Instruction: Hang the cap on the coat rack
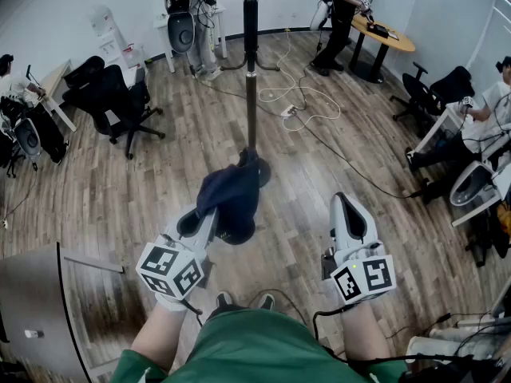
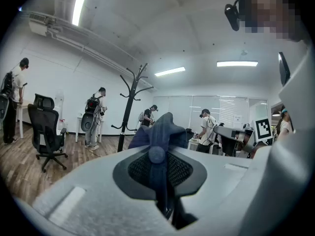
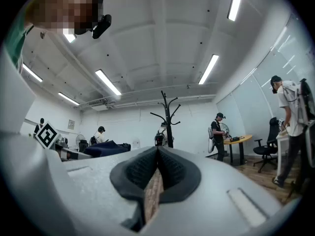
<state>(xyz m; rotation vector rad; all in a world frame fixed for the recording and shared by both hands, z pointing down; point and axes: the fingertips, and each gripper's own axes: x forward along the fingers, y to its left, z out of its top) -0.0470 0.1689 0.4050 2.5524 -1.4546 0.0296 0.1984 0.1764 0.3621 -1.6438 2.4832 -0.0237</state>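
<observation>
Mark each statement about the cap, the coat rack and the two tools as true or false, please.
1. The left tool grips the dark blue cap. True.
2. The dark blue cap hangs on the coat rack. False: it is in the left tool, apart from the rack.
3. The right tool holds nothing. True.
4. The coat rack is white. False: it is black.

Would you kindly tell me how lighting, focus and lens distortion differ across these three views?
Head view: evenly lit and sharp, but the wide lens bows the floorboards around the coat rack. Left gripper view: fisheye circle with dark corners, the cap close up is soft, a ceiling light glares. Right gripper view: same fisheye, near foreground blurred, distant coat rack crisp.
</observation>
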